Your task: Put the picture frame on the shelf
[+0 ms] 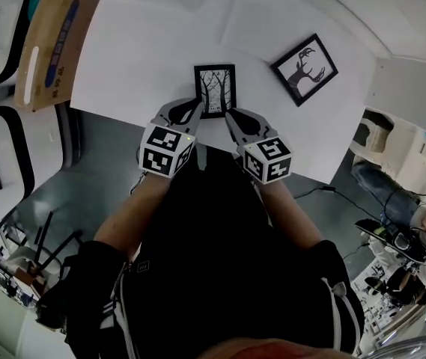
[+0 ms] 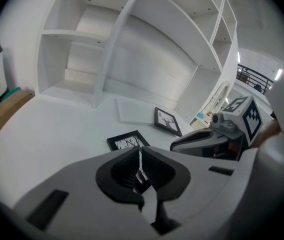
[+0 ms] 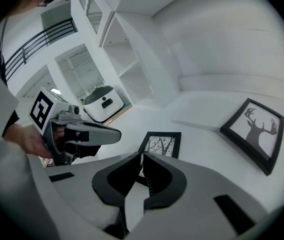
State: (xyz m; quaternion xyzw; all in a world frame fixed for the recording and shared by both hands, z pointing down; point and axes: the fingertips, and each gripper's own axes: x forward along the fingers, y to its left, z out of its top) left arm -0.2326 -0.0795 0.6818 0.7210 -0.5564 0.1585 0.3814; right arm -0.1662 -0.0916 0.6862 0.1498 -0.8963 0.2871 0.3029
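Two picture frames lie flat on the white surface (image 1: 138, 58) in front of you. At the far left, a cardboard box (image 1: 52, 40) sits at the surface's left edge.

Next is your left tool (image 1: 195, 108). Its jaws are pressed together with nothing between them, and its tip points at the lower left corner of the tree picture frame (image 1: 215, 90). That frame is black-edged and lies at the near edge of the surface, between your two tools. It has not been lifted and is well apart from the white shelf (image 2: 104, 54), which stands along the back of the surface.

On the frame's other side is your right tool (image 1: 230, 117). Its jaws are also closed and empty, and its tip is just beside the frame's lower right corner. From these views I cannot tell whether either tip touches the frame.

Further right and a little farther back lies the deer picture frame (image 1: 305, 69). It is turned at an angle, clear of both tools and apart from the tree one.
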